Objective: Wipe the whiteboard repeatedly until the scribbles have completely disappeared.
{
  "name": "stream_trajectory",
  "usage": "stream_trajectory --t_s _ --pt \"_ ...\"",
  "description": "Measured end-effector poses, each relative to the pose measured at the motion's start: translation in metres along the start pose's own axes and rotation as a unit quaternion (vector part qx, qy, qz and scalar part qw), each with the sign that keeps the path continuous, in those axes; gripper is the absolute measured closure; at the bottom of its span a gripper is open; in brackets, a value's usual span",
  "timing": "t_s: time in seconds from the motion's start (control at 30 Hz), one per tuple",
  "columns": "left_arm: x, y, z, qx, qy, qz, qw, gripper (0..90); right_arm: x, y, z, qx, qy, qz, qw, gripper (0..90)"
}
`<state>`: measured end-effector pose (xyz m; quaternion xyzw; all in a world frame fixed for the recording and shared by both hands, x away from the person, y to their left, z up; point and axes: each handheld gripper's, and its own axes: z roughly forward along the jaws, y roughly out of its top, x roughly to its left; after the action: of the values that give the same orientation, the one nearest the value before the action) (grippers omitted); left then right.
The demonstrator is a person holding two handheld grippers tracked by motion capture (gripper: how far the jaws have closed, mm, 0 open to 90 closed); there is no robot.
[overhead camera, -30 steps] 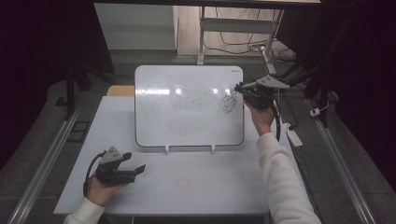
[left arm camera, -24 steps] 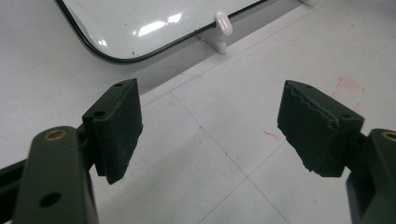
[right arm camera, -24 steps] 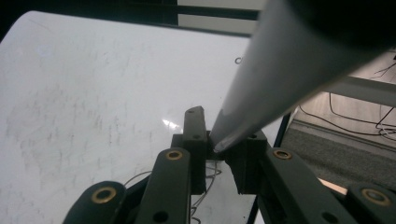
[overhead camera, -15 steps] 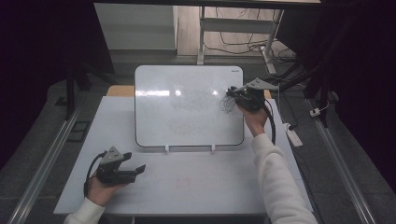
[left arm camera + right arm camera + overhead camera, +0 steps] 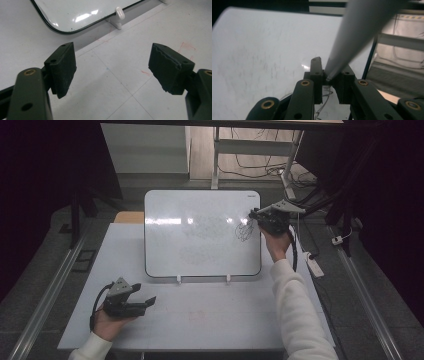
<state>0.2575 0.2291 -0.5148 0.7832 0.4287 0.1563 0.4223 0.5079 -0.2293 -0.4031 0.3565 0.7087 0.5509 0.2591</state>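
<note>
A grey pen (image 5: 359,32) is clamped between the fingers of the right gripper (image 5: 253,213), its blurred barrel rising up and toward the camera in the right gripper view. The fingers are drawn narrow on it, one to each side of the shaft. The gripper's front end sits at the right edge of the whiteboard (image 5: 200,235), just above a dark scribble (image 5: 243,231) near that edge; whether the pen's tip touches the surface I cannot tell.

The right hand (image 5: 276,240) grips the tool from below, with the forearm in a white sleeve (image 5: 300,315) stretching up from the bottom of the high view and leaning slightly left toward the board. The gripper points leftward across the board's right margin.

The whiteboard lies at the back middle of the worktop (image 5: 210,320), its near edge carrying two small white clips (image 5: 178,279). Faint grey smears show across its middle.

The left gripper (image 5: 148,301) is well apart from the board, at the front left of the worktop, held low in the left hand (image 5: 107,322) and pointing right. Its fingers (image 5: 63,67) stand wide with nothing between them; in the left gripper view they frame bare worktop with thin ruled lines, a few faint red marks (image 5: 186,46), and the board's rounded corner with one clip beyond.

Counted: one whiteboard, one pen, one scribble, two clips, two grippers.
</note>
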Motion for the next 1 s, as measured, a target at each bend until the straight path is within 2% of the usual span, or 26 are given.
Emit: stream_trajectory --t_s 0.03,0.13,0.17,0.2,0.23,0.3,0.33,0.37,0.4,0.43,0.47,0.5,0.53,0.57,0.67,0.73,0.77,0.83,0.87,0.93,0.97,1.0 --pt "0.0 0.0 0.0 -0.001 0.0 -0.001 1.0 23.5 0.003 -0.001 0.001 0.003 0.0 -0.005 1.0 77.7" --pt "0.002 0.0 0.001 0.0 -0.001 -0.003 1.0 23.5 0.019 -0.01 0.004 0.031 0.051 -0.032 0.9977 77.7" --pt "0.002 0.0 0.001 0.001 -0.002 -0.003 1.0 23.5 0.024 -0.012 0.004 0.034 0.055 -0.05 0.9967 77.7" --pt "0.002 0.0 0.002 0.002 -0.002 -0.003 1.0 23.4 0.024 -0.011 0.004 0.037 0.049 -0.066 0.996 77.7" --pt "0.002 0.0 0.002 0.003 -0.001 -0.002 1.0 23.5 0.02 -0.009 0.003 0.031 0.039 -0.062 0.9969 77.7" --pt "0.0 0.0 0.002 0.002 -0.001 0.001 1.0 23.5 0.007 -0.002 0.001 0.003 -0.002 -0.026 0.9997 77.7" --pt "-0.001 0.0 0.001 0.001 0.0 0.002 1.0 23.4 0.001 0.001 0.0 -0.008 -0.01 -0.008 0.9999 77.7" --pt "-0.001 0.0 0.0 -0.001 0.001 0.003 1.0 23.4 0.0 0.001 0.001 -0.012 -0.009 0.006 0.9999 77.7" --pt "-0.001 0.0 -0.001 -0.003 0.001 0.002 1.0 23.5 0.003 -0.001 0.002 -0.012 -0.004 0.005 0.9999 77.8" --pt "-0.001 0.0 -0.001 -0.004 0.001 0.002 1.0 23.5 0.008 -0.004 0.004 -0.003 0.014 -0.004 0.9999 77.8" --pt "0.0 0.0 0.0 -0.004 0.001 0.0 1.0 23.5 0.015 -0.008 0.007 0.007 0.038 -0.016 0.9991 77.8" --pt "0.001 0.0 0.0 -0.002 0.001 -0.001 1.0 23.5 0.022 -0.01 0.008 0.015 0.05 -0.035 0.998 77.8" --pt "0.001 0.0 0.001 0.0 0.001 -0.002 1.0 23.5 0.026 -0.011 0.007 0.017 0.045 -0.055 0.9974 77.8" --pt "0.001 0.0 0.002 0.002 0.0 -0.001 1.0 23.5 0.023 -0.01 0.006 0.017 0.041 -0.057 0.9974 77.8" --pt "-0.001 0.0 0.001 0.0 0.001 0.002 1.0 23.5 0.004 -0.005 0.002 -0.017 -0.004 -0.008 0.9998 77.8" --pt "-0.001 0.001 0.0 -0.002 0.001 0.003 1.0 23.5 -0.002 -0.006 0.002 -0.029 0.001 0.022 0.9993 77.8" --pt "-0.001 0.001 0.0 -0.003 0.001 0.002 1.0 23.5 0.002 -0.007 0.003 -0.025 0.007 0.015 0.9995 77.8" --pt "0.0 0.0 0.001 -0.001 0.002 -0.001 1.0 23.5 0.014 -0.011 0.007 -0.004 0.045 -0.015 0.9989 77.8" --pt "0.001 0.0 0.002 0.0 0.001 -0.001 1.0 23.5 0.018 -0.012 0.008 0.002 0.053 -0.029 0.9982 77.8" --pt "0.0 0.0 0.002 0.002 0.0 0.001 1.0 23.5 0.016 -0.009 0.006 0.003 0.04 -0.037 0.9985 77.8" --pt "-0.001 0.0 0.002 0.002 0.001 0.002 1.0 23.4 0.011 -0.007 0.004 -0.008 0.018 -0.029 0.9994 77.8" --pt "-0.001 0.0 0.001 0.0 0.001 0.002 1.0 23.5 0.004 -0.006 0.002 -0.018 -0.002 -0.012 0.9998 77.8"
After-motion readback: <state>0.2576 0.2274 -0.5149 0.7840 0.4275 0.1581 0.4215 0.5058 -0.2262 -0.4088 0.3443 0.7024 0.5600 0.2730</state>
